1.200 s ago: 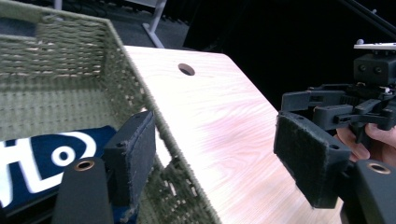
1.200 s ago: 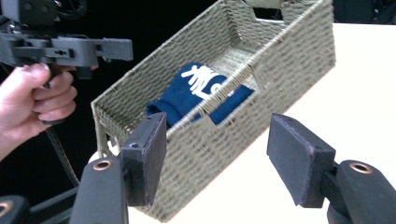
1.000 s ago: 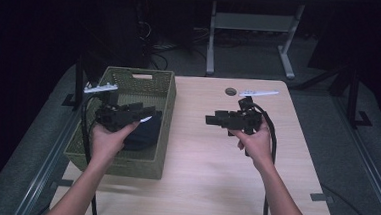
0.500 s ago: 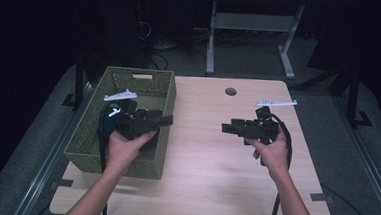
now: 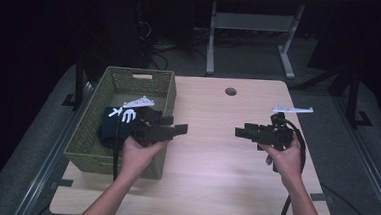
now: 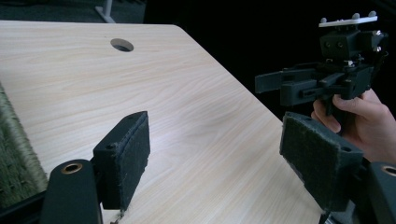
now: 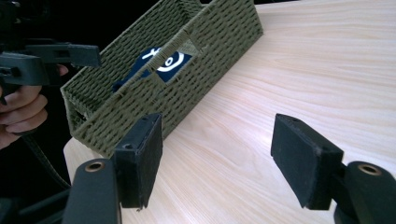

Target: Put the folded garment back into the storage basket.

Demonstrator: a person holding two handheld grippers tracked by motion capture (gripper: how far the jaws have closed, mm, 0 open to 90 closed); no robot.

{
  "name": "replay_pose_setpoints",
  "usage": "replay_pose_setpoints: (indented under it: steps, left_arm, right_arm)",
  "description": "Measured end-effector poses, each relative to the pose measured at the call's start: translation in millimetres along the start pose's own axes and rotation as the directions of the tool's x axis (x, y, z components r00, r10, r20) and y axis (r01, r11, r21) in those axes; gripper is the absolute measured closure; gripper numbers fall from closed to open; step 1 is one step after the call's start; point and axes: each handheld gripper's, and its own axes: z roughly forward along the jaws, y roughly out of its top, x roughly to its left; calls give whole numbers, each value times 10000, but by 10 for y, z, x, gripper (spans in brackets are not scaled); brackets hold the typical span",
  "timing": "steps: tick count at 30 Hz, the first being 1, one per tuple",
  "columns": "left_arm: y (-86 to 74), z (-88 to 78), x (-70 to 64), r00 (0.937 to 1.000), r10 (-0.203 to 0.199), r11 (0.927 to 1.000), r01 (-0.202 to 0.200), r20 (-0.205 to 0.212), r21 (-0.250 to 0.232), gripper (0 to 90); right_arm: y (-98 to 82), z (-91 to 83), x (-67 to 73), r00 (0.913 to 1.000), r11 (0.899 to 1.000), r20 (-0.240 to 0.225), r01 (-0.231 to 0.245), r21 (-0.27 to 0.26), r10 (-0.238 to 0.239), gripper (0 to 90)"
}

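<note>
Holding both grippers, left [image 5: 181, 129] and right [image 5: 241, 132], open and empty over the table [image 5: 214, 174], I judge the cloth [image 5: 113, 125] in the basket [image 5: 88, 141] stowed, so nothing needs gripping next.

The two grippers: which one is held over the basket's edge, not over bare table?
The left gripper: its hand sits above the green basket rim; the right gripper is over bare wood.

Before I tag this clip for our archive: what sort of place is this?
Probably a lab or studio set up for recording: a light wooden table with a cable hole stands lit in a dark room, another desk frame and loose cables behind it. A green woven basket holds dark blue cloth.
</note>
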Motion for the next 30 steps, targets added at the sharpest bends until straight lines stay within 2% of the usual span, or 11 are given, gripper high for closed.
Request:
replay_pose_setpoints:
  steps: [3, 5, 13, 16, 18, 25, 27, 30]
  left_arm:
    - [-24, 20, -24, 10000, 13, 10000, -13, 67, -26, 240]
    - [-66, 71, -73, 9998, 144, 9998, -145, 119, 123, 240]
    - [-177, 224, -191, 9979, 220, 9992, -241, 610, 333, 245]
    - [-209, 273, -238, 9974, 363, 9984, -388, 615, 401, 244]
    - [-236, 302, -263, 9970, 319, 9987, -347, 711, 381, 244]
    - [-330, 377, -346, 9954, 538, 9972, -578, 796, 482, 239]
    - [-381, 408, -388, 9941, 697, 9962, -737, 831, 466, 238]
    - [-436, 448, -433, 9931, 666, 9960, -719, 962, 534, 238]
  right_arm:
    - [-31, -38, -27, 10000, 10000, 83, 14, 7, -14, 339]
    - [-81, -103, -64, 9998, 9999, 157, -104, -40, 104, 339]
    - [-261, -285, -191, 9989, 9993, 340, -326, -206, 333, 339]
    - [-325, -349, -233, 9980, 9984, 392, -494, -291, 505, 338]
    - [-365, -390, -258, 9975, 9977, 406, -572, -372, 587, 339]
    - [-499, -504, -342, 9955, 9970, 692, -612, -477, 644, 337]
    - [-583, -563, -374, 9940, 9972, 911, -559, -496, 602, 335]
    - [-672, -617, -397, 9927, 9963, 995, -620, -599, 678, 332]
